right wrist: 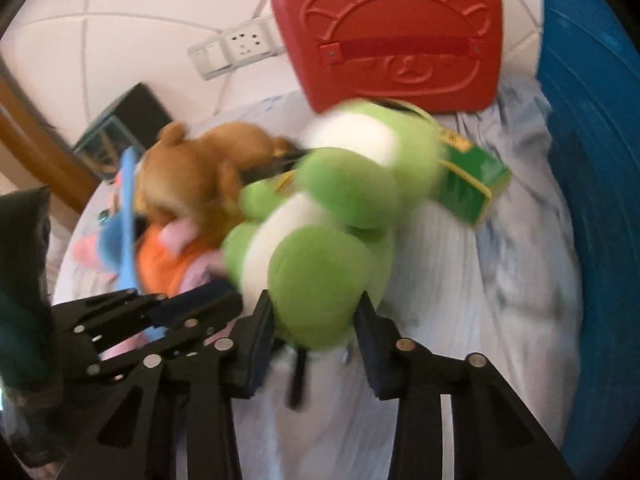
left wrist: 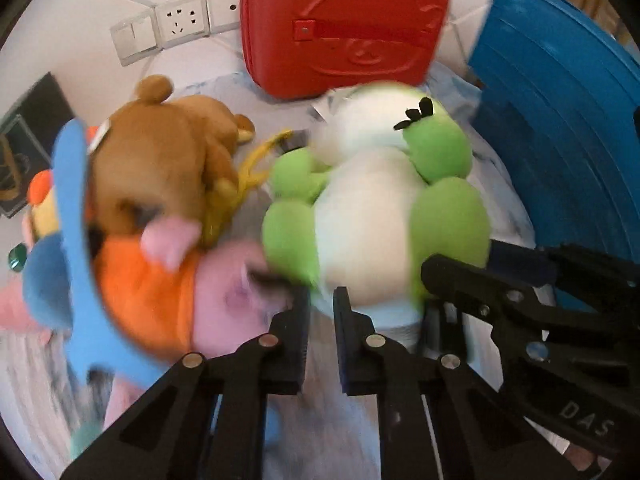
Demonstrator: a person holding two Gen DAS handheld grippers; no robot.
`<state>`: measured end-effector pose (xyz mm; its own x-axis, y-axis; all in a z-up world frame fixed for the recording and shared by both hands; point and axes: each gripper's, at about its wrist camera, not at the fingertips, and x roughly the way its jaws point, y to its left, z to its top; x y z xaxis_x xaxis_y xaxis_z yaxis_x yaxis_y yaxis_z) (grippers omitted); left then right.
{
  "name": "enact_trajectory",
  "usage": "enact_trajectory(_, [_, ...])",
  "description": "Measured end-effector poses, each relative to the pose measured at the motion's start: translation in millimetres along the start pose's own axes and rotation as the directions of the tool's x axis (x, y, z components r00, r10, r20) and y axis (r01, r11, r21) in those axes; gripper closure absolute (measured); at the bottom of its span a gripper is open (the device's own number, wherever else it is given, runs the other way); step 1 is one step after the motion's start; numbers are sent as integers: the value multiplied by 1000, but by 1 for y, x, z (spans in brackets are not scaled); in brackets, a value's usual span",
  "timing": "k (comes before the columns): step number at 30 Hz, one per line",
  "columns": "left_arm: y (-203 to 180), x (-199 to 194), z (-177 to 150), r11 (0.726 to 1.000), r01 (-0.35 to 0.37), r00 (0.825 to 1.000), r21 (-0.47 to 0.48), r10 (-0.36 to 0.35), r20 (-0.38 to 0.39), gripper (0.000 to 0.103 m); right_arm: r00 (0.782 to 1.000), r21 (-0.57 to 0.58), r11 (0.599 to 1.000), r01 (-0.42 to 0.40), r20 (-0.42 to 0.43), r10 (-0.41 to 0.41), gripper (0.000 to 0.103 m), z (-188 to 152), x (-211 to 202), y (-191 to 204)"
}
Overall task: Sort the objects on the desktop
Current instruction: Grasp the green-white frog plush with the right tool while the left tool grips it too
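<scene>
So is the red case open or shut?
Shut: the red case stands on edge against the wall, its halves together, no gap visible.

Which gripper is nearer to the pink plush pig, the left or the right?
Left. The left gripper sits right beside the pink plush pig, its left finger about touching the pig's snout. The right gripper is farther away, closed on the green frog plush.

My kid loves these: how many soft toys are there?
4: a green-and-white toy in the middle, a brown bear left of it, a pink toy in orange below the bear, a blue toy far left. Others may be hidden.
</scene>
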<state>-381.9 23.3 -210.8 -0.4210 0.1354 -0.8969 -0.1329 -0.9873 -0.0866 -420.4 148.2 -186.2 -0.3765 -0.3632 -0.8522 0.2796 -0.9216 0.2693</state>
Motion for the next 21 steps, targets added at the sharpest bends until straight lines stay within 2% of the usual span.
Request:
enact_trajectory(1, [-3,-8,-10,1000,-3,1000,4,3,-5,91,1000,16,1000,-20,-5,20,76,-13,-8,4])
enact_trajectory(2, [-6,-18,-23,1000,-2,1000,5,2,-6,91,998,21,998,-55,-21,55,101,-25,-15,8])
enact_trajectory(3, [-8,-26,-32,1000,0,1000,8,0,-2,91,995,37,995,-94,-35,95,102,-37,-20,13])
enact_trajectory(4, [-9,-35,-44,1000,-9,1000,14,9,2,91,992,39,993,-114,-47,116,102,-54,-26,21])
enact_trajectory(7, [-9,-55,-70,999,-51,999,12,51,2,91,997,1,998,-70,-35,70,102,-92,-42,44])
enact_trajectory(12, [-4,-75,-89,998,-42,999,-47,41,-8,88,999,31,999,41,21,-42,101,-123,-72,39])
enact_trajectory(14, [-6,-79,-93,998,-30,1000,-64,30,-10,79,996,54,996,73,40,-75,98,-125,-82,31])
enact_trajectory(16, [-14,-82,-94,997,-28,1000,-66,28,-3,55,992,71,992,107,59,-111,91,-126,-91,20])
enact_trajectory(17, [-19,-82,-94,997,-25,1000,-66,26,5,49,990,78,990,120,66,-125,87,-126,-95,14])
enact_trajectory(19, [-30,-82,-92,997,-14,1000,-71,15,24,41,987,87,987,137,75,-144,82,-126,-101,3])
enact_trajectory(21, [-42,-81,-87,997,-5,999,-75,7,33,41,984,88,984,155,79,-162,81,-126,-104,-8])
